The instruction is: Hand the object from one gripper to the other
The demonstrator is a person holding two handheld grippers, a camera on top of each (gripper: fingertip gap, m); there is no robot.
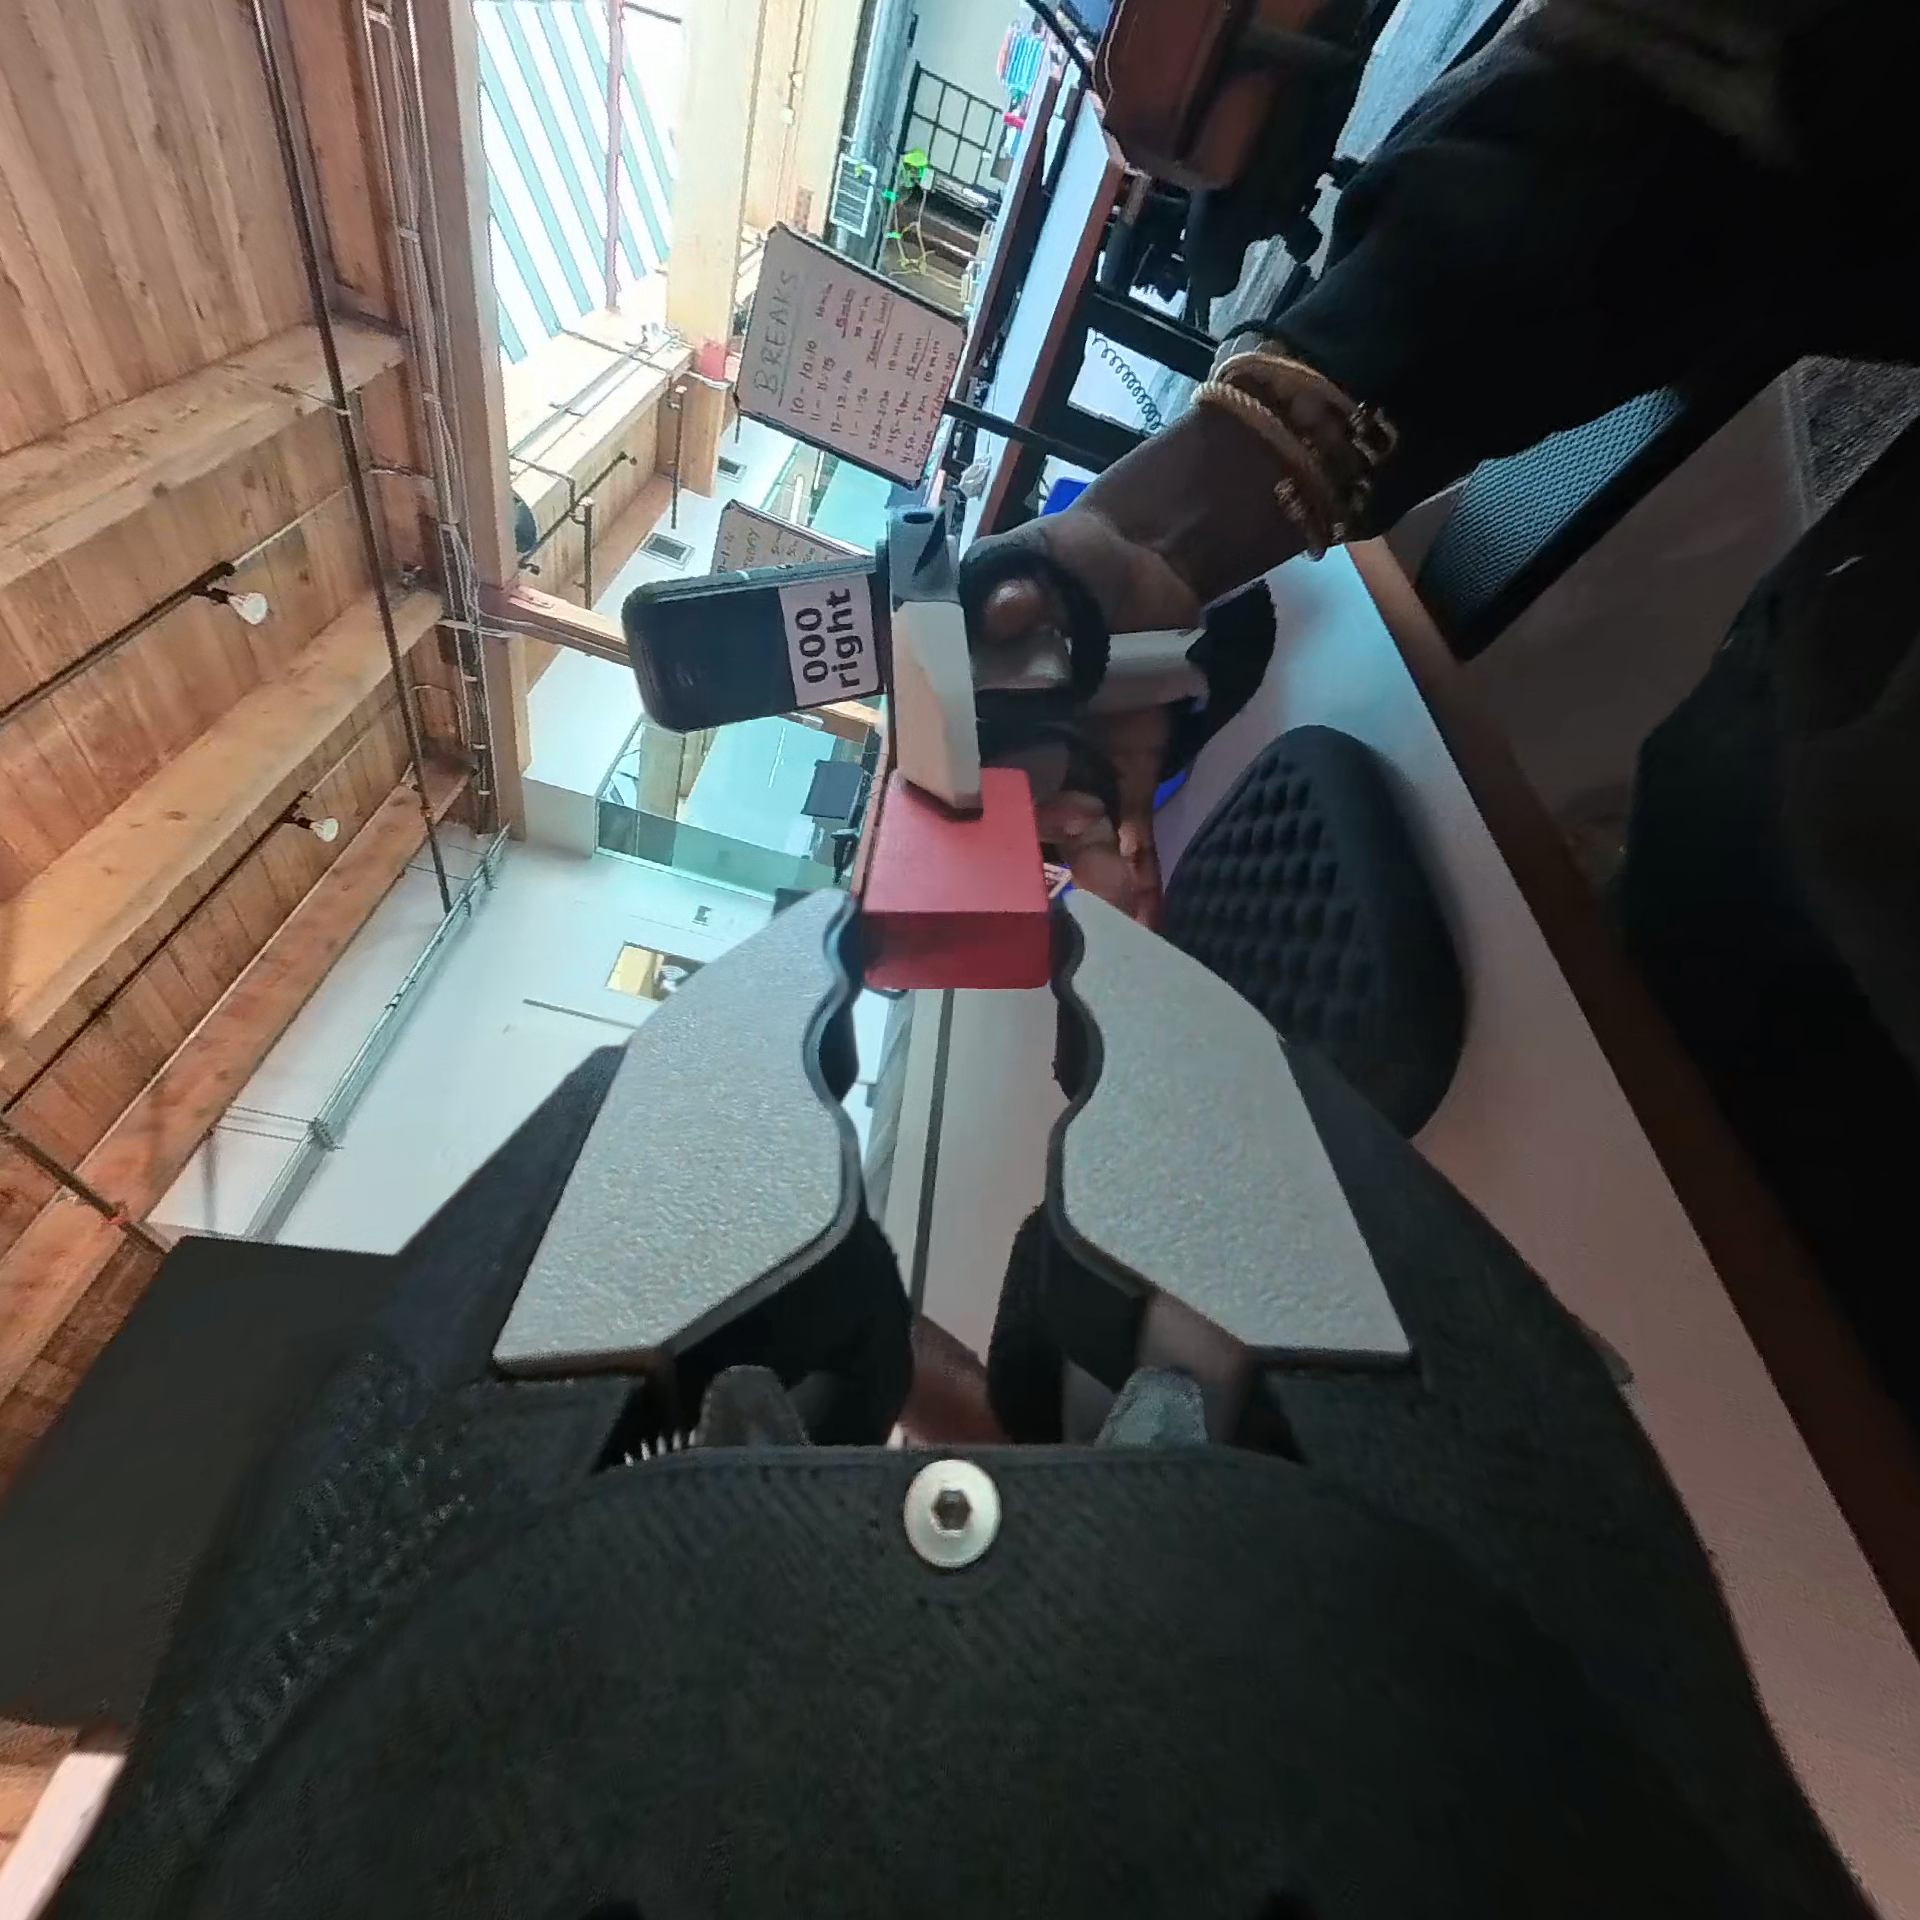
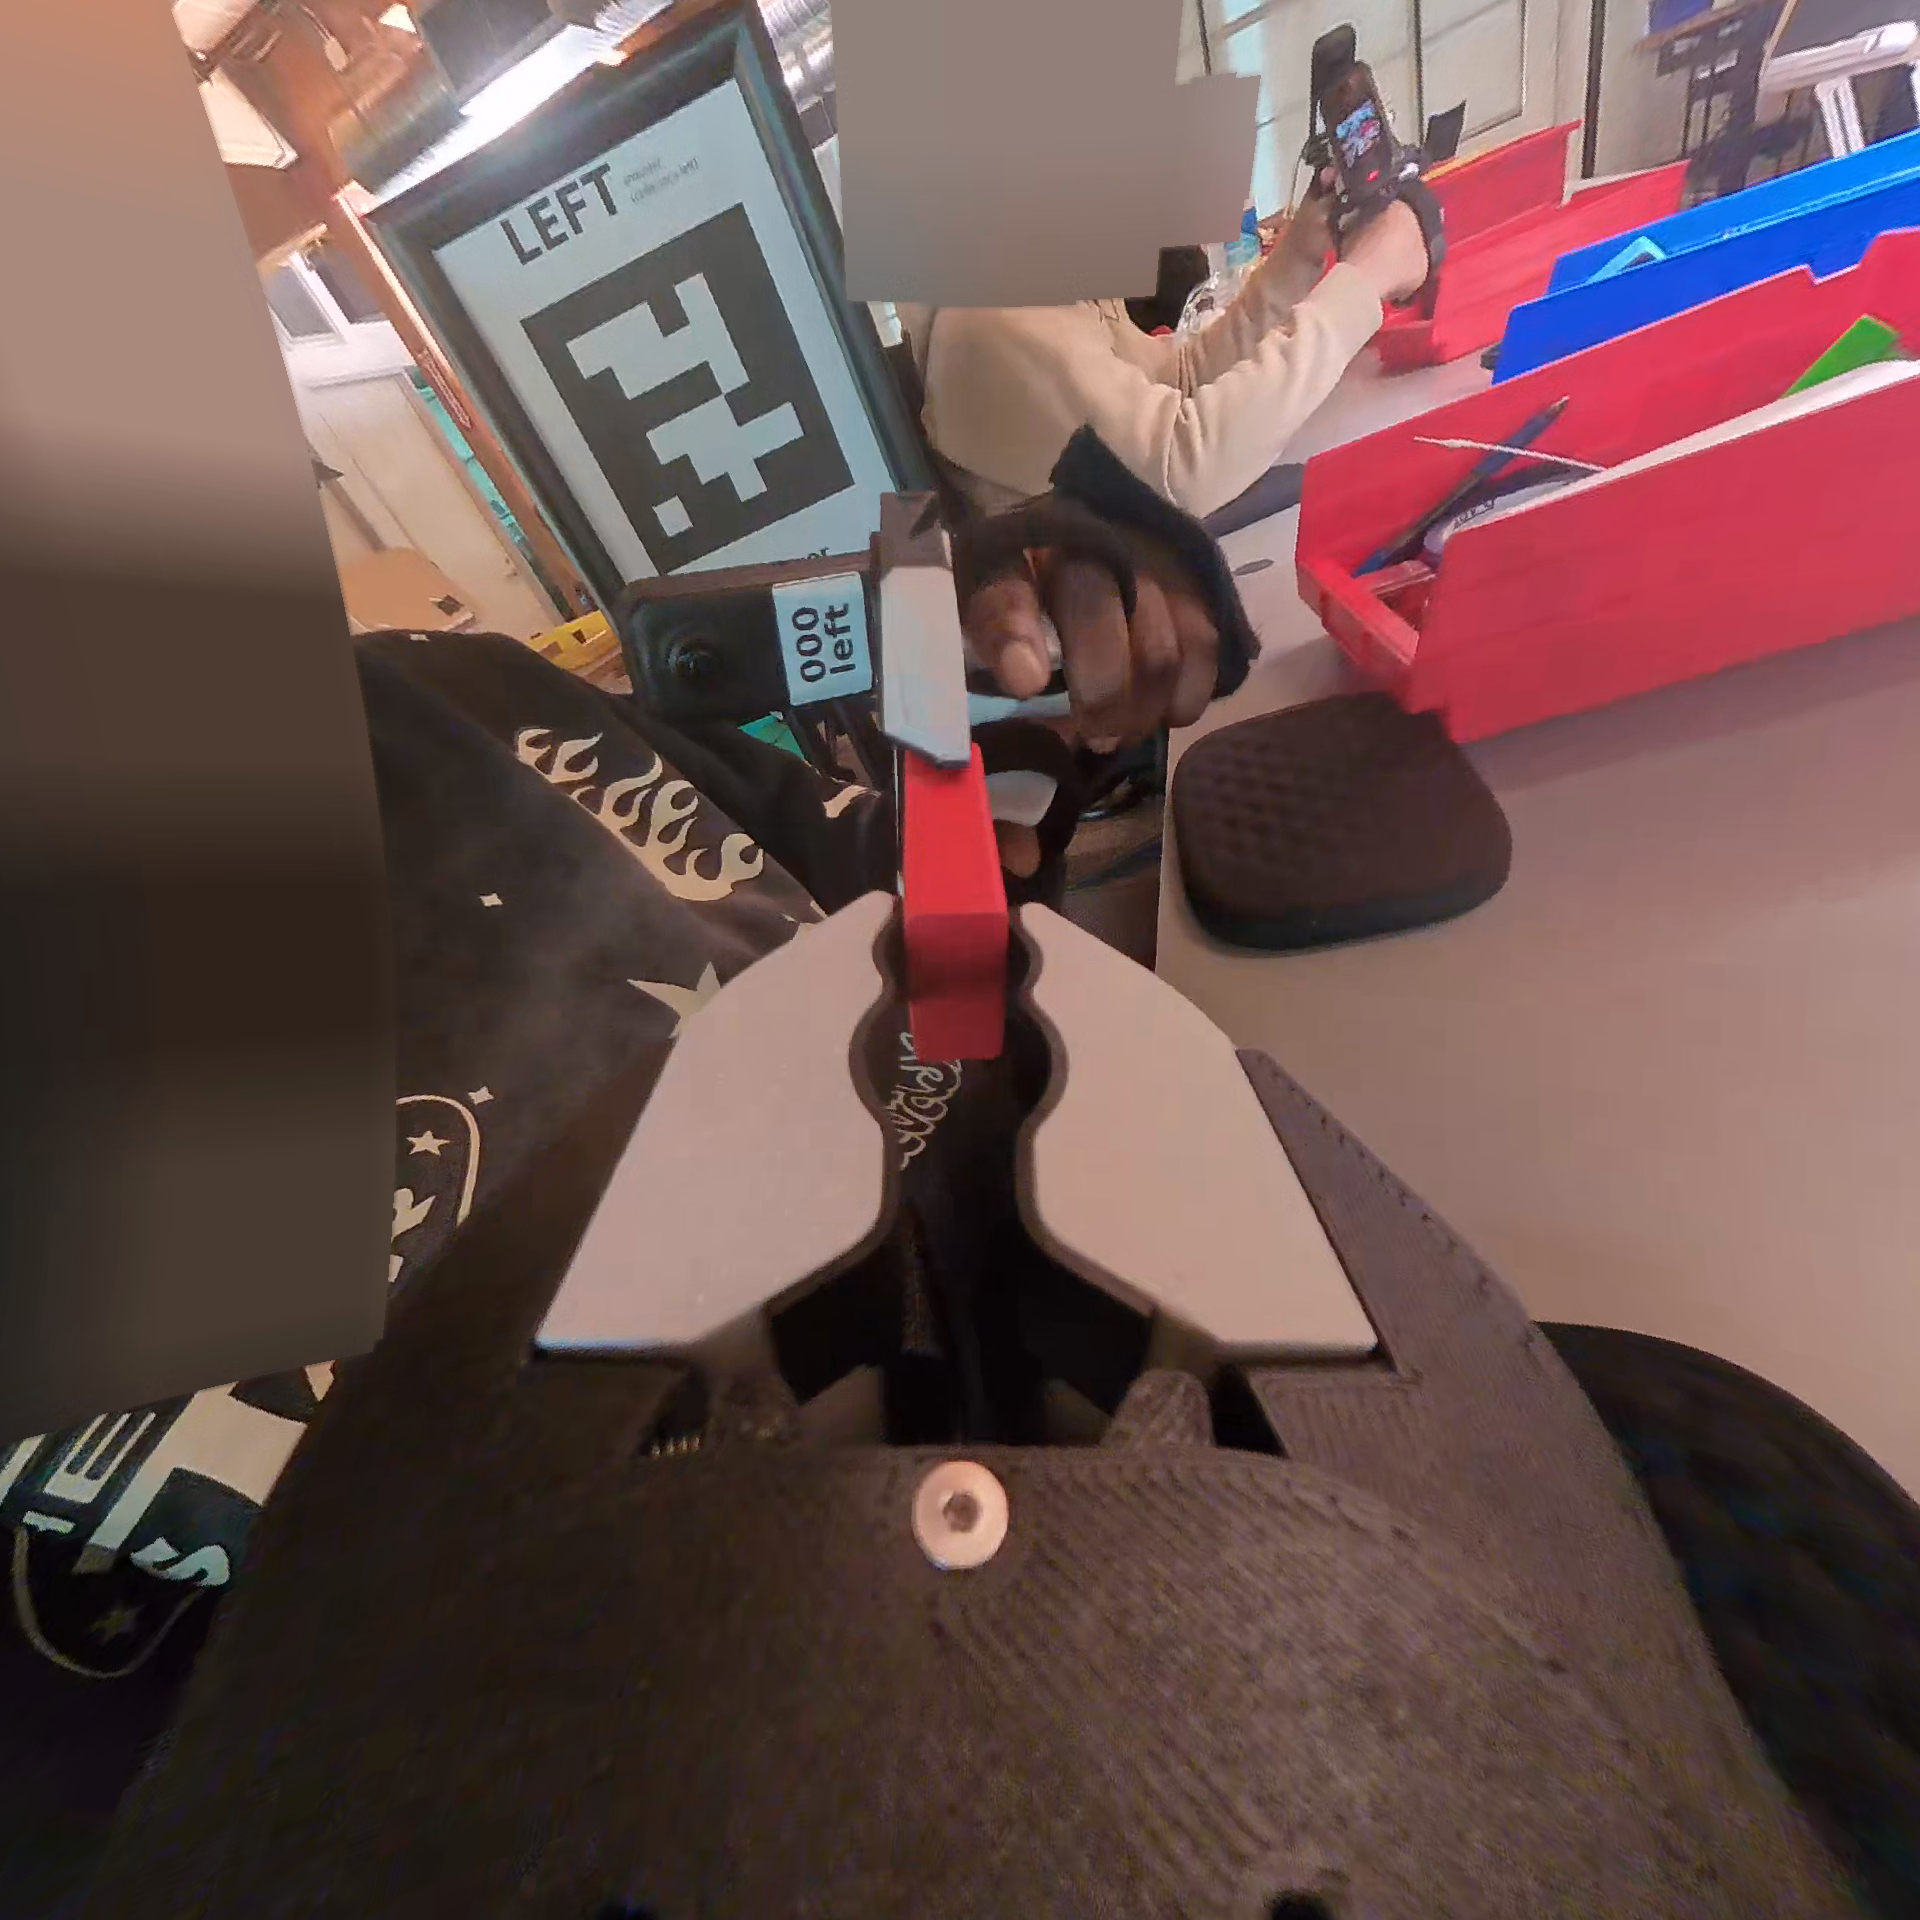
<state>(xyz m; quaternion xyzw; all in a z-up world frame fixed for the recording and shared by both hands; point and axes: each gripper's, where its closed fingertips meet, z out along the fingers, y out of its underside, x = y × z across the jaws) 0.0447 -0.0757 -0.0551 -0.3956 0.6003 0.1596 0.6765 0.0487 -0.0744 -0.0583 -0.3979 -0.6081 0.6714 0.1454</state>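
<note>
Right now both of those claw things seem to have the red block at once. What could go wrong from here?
1. The left gripper and the right gripper each pinch the red block only by an end, near their tips. If one lets go early, it may slip.
2. The block hangs in the air beside the grey table; if dropped, it could miss the table.
3. Pulling apart while both are shut could twist it loose.

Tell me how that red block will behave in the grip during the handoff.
The red block looks rigid: its edges stay straight with the left gripper and right gripper both pinching it. Its flat faces probably will not roll. The painted surface looks smooth, so it may slip; only the fingertips hold its end.
</note>
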